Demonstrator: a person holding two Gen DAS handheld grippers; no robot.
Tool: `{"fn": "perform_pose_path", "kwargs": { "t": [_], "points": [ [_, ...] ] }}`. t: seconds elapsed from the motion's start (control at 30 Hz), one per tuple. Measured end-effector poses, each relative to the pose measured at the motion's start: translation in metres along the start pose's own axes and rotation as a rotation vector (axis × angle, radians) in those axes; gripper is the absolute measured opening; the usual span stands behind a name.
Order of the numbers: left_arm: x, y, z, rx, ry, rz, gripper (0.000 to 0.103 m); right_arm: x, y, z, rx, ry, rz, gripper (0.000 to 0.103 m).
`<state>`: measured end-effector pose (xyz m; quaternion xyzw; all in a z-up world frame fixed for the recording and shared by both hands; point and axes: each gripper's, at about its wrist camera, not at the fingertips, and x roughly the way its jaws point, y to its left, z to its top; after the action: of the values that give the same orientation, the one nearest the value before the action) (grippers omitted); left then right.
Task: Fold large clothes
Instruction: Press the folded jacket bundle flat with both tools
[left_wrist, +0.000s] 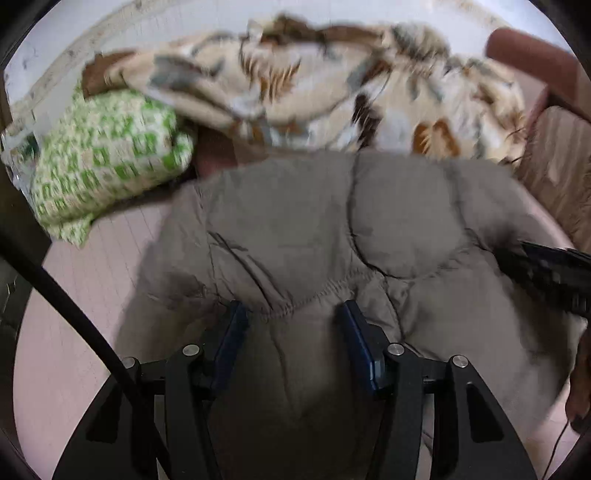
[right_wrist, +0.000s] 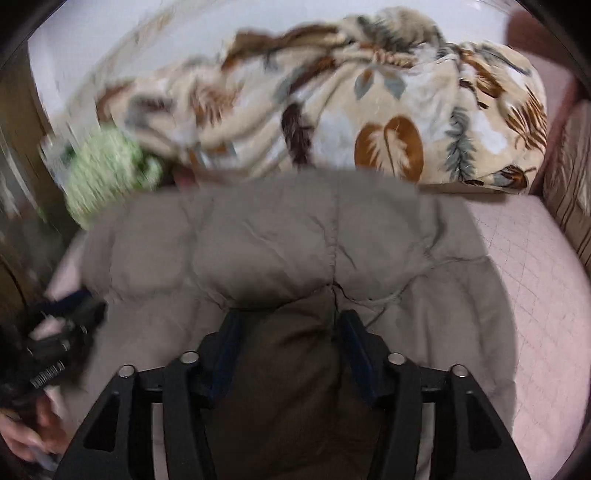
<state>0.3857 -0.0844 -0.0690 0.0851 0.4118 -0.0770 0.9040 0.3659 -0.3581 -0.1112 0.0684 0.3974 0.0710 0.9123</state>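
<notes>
Puffy quilted taupe jacket (left_wrist: 295, 229) on pink gridded bedsheet (left_wrist: 92, 280)

My right gripper (right_wrist: 291, 321), jaws apart over puffy taupe jacket (right_wrist: 280, 240) on pink bed (right_wrist: 535, 295); leaf-print blanket (right_wrist: 369, 122) behind, left gripper (right_wrist: 70, 314) at pic's left.

The quilted jacket (left_wrist: 332, 229) lies spread on the bed sheet (left_wrist: 85, 266). Behind the jacket a leaf-print blanket (left_wrist: 332, 81) is heaped; behind and left of the jacket sits a pillow (left_wrist: 103, 162), partly under the blanket.
</notes>
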Motion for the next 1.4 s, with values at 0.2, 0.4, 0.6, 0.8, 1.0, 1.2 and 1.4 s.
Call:
{"fn": "perform_pose_path", "kwargs": {
  "t": [0.2, 0.4, 0.6, 0.8, 1.0, 1.2, 1.4],
  "points": [
    [0.055, 0.010, 0.004, -0.037, 0.081, -0.038, 0.062, 0.061, -0.022, -0.006, 0.047, 0.094, -0.022, 0.072],
    [0.044, 0.013, 0.006, -0.057, 0.082, -0.021, 0.062, 0.054, -0.024, 0.001, 0.071, 0.116, -0.034, 0.072],
    [-0.034, 0.017, -0.030, -0.058, -0.040, -0.020, 0.062, -0.041, 0.004, -0.036, 0.029, -0.079, -0.008, 0.073],
    [-0.076, 0.042, -0.092, -0.097, -0.098, 0.084, 0.062, -0.090, -0.002, -0.100, 0.096, -0.172, -0.048, 0.073],
    [-0.056, 0.061, -0.117, -0.150, -0.055, 0.115, 0.065, -0.068, -0.019, -0.118, 0.131, -0.089, -0.085, 0.073],
    [-0.044, 0.061, -0.108, -0.166, -0.029, 0.108, 0.068, -0.046, -0.030, -0.120, 0.182, -0.027, -0.064, 0.074],
    [-0.043, 0.058, -0.109, -0.144, -0.028, 0.127, 0.069, -0.043, -0.023, -0.120, 0.168, -0.011, -0.092, 0.074]
  ]
}}
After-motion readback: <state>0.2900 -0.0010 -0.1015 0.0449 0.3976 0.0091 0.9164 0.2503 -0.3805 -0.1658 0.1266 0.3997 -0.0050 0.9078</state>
